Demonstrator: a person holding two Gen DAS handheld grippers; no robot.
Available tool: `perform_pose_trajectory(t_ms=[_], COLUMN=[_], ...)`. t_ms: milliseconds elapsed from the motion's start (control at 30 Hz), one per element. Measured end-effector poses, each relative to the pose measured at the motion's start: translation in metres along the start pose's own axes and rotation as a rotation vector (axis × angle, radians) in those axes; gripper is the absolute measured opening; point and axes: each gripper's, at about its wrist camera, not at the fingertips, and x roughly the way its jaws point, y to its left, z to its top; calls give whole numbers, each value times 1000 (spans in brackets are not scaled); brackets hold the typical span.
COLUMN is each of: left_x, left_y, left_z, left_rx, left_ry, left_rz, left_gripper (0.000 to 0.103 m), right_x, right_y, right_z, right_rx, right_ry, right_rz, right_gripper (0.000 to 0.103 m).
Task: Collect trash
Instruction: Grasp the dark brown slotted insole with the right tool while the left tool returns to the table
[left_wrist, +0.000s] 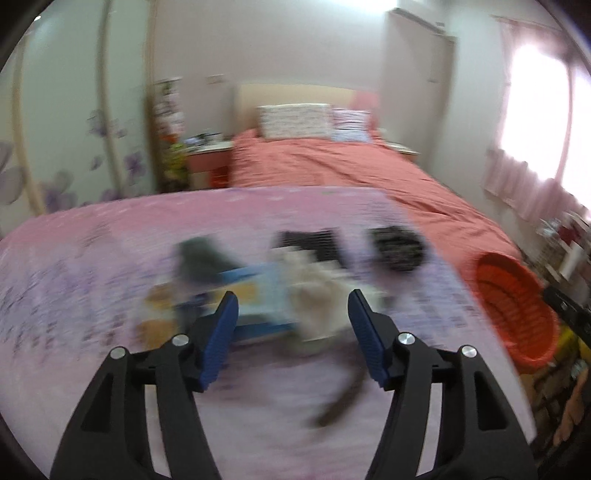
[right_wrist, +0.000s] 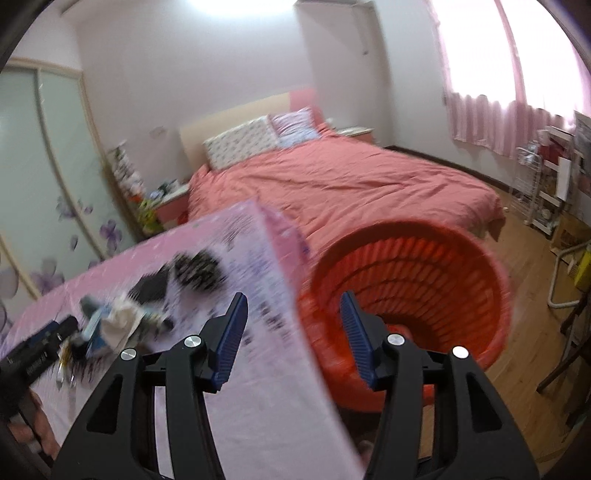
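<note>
A blurred heap of trash lies on a pink flowered tablecloth (left_wrist: 92, 258): a crumpled white tissue (left_wrist: 317, 291), a blue and yellow box (left_wrist: 251, 295), and dark scraps (left_wrist: 397, 249). My left gripper (left_wrist: 291, 317) hovers just in front of the heap, open, nothing between its blue pads. An orange slatted basket (right_wrist: 413, 280) stands on the floor at the table's right edge. My right gripper (right_wrist: 293, 321) is open and empty above the table corner and the basket's near rim. The heap (right_wrist: 118, 317) also shows in the right wrist view, with the left gripper's black body (right_wrist: 33, 354) beside it.
A bed with a salmon cover (right_wrist: 351, 184) fills the room behind the table. A pink nightstand (left_wrist: 210, 162) stands left of the bed. A wire rack with clutter (right_wrist: 543, 192) stands by the window on the right, on the wooden floor (right_wrist: 524, 332).
</note>
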Motion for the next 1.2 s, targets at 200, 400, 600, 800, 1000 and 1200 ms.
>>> perform_pose_trajectory(t_ms=[200, 400, 600, 800, 1000, 1200], left_x=[12, 20, 31, 30, 32, 35], left_y=[73, 90, 93, 101, 102, 102], left_z=[-11, -22, -27, -32, -36, -40], left_rx=[-90, -94, -117, -114, -126, -157], left_ry=[74, 107, 131, 131, 134, 145], left_rz=[93, 86, 85, 78, 40, 8], left_gripper=[62, 65, 66, 66, 66, 66], right_x=[15, 24, 43, 58, 61, 60], right_y=[64, 117, 162, 160, 132, 144], right_z=[-29, -47, -60, -71, -66, -70], right_rx=[-101, -133, -165, -171, -105, -152], right_ry=[86, 149, 218, 280, 297, 280], right_rz=[78, 162, 190, 134, 102, 112], right_gripper=[53, 53, 53, 42, 30, 27])
